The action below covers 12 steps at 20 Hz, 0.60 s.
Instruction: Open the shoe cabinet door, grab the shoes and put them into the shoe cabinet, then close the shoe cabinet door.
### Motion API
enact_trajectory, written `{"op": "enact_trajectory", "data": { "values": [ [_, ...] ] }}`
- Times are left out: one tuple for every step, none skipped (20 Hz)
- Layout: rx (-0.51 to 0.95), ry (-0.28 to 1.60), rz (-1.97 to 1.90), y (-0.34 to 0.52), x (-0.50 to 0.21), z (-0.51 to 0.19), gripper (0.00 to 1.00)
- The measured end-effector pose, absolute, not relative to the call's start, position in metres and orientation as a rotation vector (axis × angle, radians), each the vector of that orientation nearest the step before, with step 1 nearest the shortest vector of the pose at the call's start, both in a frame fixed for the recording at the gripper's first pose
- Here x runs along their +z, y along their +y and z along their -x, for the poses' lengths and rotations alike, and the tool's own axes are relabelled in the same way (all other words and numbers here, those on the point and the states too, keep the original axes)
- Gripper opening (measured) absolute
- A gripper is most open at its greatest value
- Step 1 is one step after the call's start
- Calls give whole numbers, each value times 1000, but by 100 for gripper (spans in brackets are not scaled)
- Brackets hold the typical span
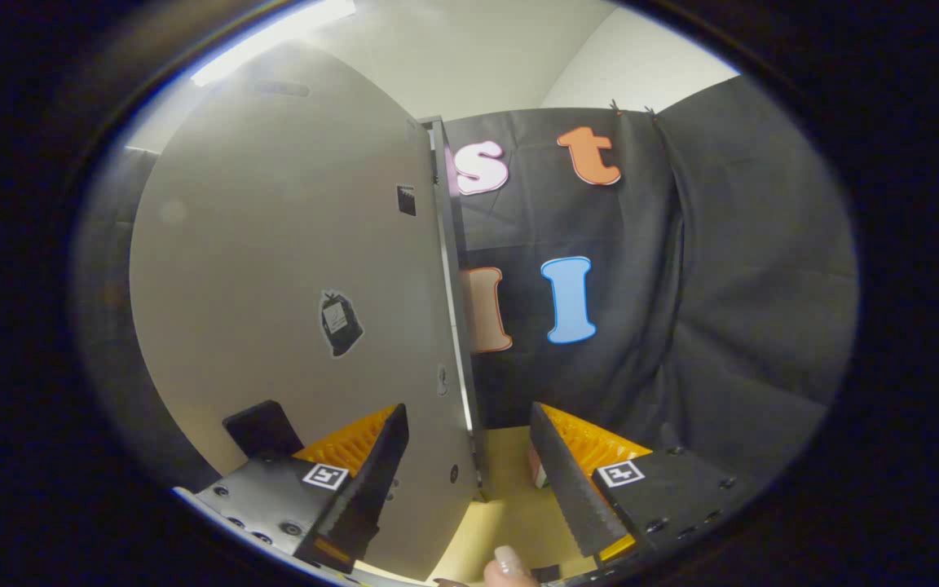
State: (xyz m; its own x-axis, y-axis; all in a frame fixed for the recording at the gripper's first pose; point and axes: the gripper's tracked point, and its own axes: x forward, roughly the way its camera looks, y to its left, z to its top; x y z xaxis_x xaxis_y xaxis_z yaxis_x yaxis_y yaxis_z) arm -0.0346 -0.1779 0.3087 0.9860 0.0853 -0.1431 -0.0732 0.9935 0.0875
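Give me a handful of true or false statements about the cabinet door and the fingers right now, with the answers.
1. The free edge of the cabinet door stands between the fingers of the gripper. True.
2. Both fingers are clamped on the door. False: they stand apart, open, the door's edge in the gap.
3. A dark sticker sits on the door's face. True.
4. A shoe is held between the fingers. False: only the door's edge is there.
5. A fingertip shows near the fingers' base. True.

Support surface: pale yellow wooden tabletop (510, 489).
I see the grey cabinet door (290, 310) standing edge-on upon it, and a small red-and-white object (536, 469) just beyond my parted gripper (469, 473) fingers.
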Motion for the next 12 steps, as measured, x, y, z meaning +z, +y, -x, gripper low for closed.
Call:
{"op": "enact_trajectory", "data": {
  "values": [
    [66,146,-84,-173,309,36,95],
    [60,147,-91,-166,308,38,95],
    [54,146,-93,-158,308,37,95],
    [52,143,-90,-148,308,38,95],
    [48,138,-85,-140,308,36,95],
    [54,133,-77,-130,308,36,95],
    [41,126,-64,-123,309,37,94],
    [34,122,-53,-116,310,37,94],
    [31,119,-48,-108,307,37,94],
    [32,118,-48,-99,307,36,94],
    [36,118,-50,-91,305,34,94],
    [41,119,-49,-83,303,31,94]
  ]
}}
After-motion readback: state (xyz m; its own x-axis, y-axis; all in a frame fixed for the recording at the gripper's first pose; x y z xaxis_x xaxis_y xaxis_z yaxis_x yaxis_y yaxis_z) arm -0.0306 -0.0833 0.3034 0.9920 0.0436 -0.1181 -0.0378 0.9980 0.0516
